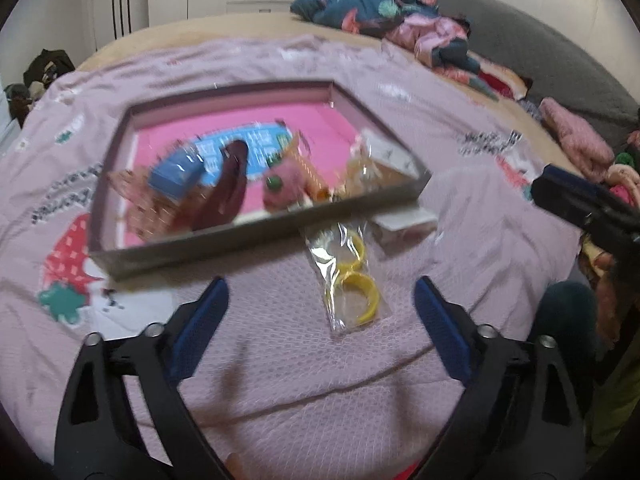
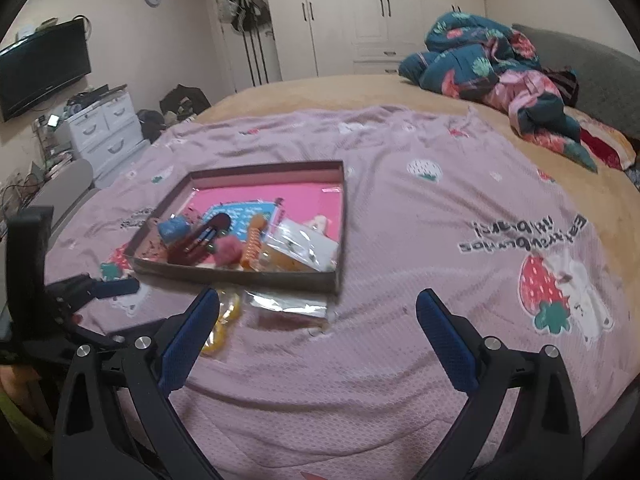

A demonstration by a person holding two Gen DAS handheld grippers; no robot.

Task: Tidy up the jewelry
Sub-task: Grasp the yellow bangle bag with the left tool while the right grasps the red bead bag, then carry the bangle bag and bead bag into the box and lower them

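Observation:
A shallow grey box (image 1: 256, 238) with a pink lining lies on the bed and holds a dark red hair clip (image 1: 226, 188), a pink pom-pom (image 1: 282, 188), a blue piece and clear packets. Just in front of it lies a clear bag of yellow rings (image 1: 354, 280). My left gripper (image 1: 320, 286) is open, and the bag lies untouched between and just beyond its blue pads. My right gripper (image 2: 318, 296) is open over bare blanket, near the box (image 2: 240, 276). The yellow-ring bag (image 2: 224, 320) is by its left finger, with a flat clear packet (image 2: 288, 304) ahead of it.
A pink strawberry-print blanket (image 2: 400, 220) covers the bed. Crumpled dark floral bedding (image 2: 500, 68) and a grey headboard (image 2: 600, 64) are at the far right. Beyond the bed are wardrobes (image 2: 360, 12), white drawers (image 2: 104, 124) and a wall-mounted TV (image 2: 40, 68).

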